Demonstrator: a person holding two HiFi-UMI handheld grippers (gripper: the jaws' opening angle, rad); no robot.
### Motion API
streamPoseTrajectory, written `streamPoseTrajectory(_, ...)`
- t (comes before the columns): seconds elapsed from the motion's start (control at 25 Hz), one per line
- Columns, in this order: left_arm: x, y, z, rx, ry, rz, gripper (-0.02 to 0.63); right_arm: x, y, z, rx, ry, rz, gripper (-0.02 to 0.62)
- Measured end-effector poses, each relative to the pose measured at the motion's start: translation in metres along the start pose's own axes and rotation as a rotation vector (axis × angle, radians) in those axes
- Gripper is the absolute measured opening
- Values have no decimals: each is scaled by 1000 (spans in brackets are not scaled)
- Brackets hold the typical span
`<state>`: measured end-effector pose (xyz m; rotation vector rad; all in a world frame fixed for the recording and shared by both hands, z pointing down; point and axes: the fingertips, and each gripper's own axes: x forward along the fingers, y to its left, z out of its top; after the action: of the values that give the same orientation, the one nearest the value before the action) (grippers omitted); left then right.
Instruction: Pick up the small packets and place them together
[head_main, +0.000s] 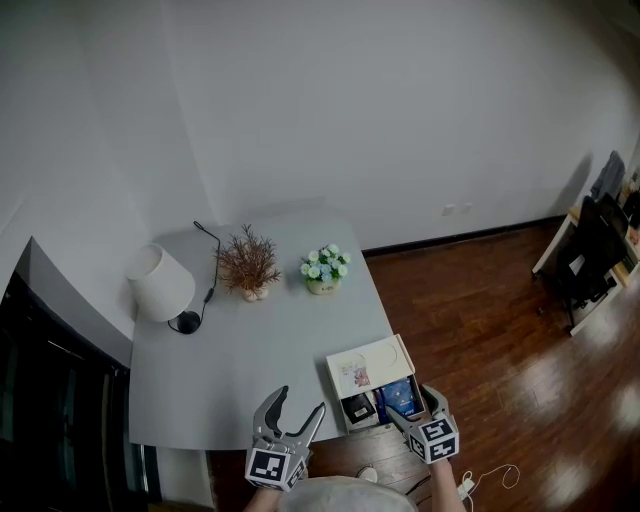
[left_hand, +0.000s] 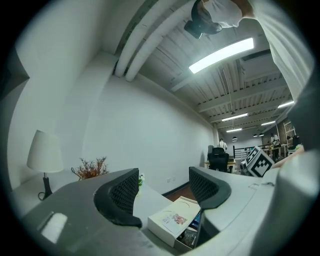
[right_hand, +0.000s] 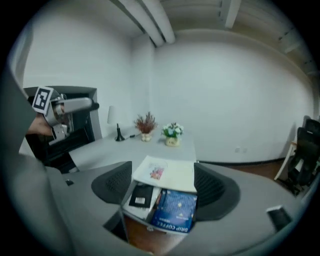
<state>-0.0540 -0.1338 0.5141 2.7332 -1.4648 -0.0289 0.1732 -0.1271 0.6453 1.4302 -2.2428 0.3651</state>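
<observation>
I judge no packet is picked up yet. My right hand-held gripper (head_main: 408, 402) hangs wide open, gripping nothing, just above the open box (right_hand: 134, 214) at the desk's (head_main: 260, 340) near right corner. A blue drip coffee packet (right_hand: 175, 211) and a black packet (right_hand: 141, 195) lie inside. My left hand-held gripper (head_main: 300, 402) hovers open and empty at the near edge.
</observation>
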Motion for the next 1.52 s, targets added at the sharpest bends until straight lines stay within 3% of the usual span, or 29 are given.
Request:
streamPoseTrajectory(0.12, -4, 7, -2, -11, 9, 22, 316, 34, -5, -55, 25, 228, 83, 380)
streamPoseTrajectory(0.24, -8, 12, -1, -15, 10, 38, 316, 66, -4, -93, 64, 371, 135, 374)
streamPoseTrajectory(0.32, -10, 13, 1, -11, 7, 41, 316, 80, -9, -107, 36, 446, 96, 339)
streamPoseTrajectory(0.36, -11, 14, 2, -10, 5, 44, 316, 86, -14, -113, 8, 485, 65, 248)
streamPoseTrajectory(0.4, -11, 15, 3, -9, 3, 48, 316, 93, -19, -119, -20, 524, 37, 232)
streamPoseTrajectory(0.64, -17, 23, 7, -17, -8, 75, 316, 116, -30, -145, -45, 662, -17, 230)
streamPoseTrajectory(0.76, -17, 26, 6, -22, -7, 85, 316, 119, -17, -144, -3, 673, 31, 207)
streamPoseTrajectory(0.84, -16, 27, 5, -27, -9, 87, 316, 114, -23, -145, -15, 690, 8, 166)
streamPoseTrajectory(1.04, -13, 28, 7, -35, -22, 83, 314, 103, -24, -135, -50, 626, -16, 88)
streamPoseTrajectory(1.16, -11, 28, 5, -36, -16, 82, 314, 83, -26, -117, -38, 559, -30, 72)
streamPoseTrajectory(1.36, -9, 30, 4, -46, -13, 81, 314, 52, -8, -63, 132, 365, 35, 71)
streamPoseTrajectory(1.52, -7, 31, 2, -45, -8, 82, 314, 52, -22, -26, 110, 285, 17, 69)
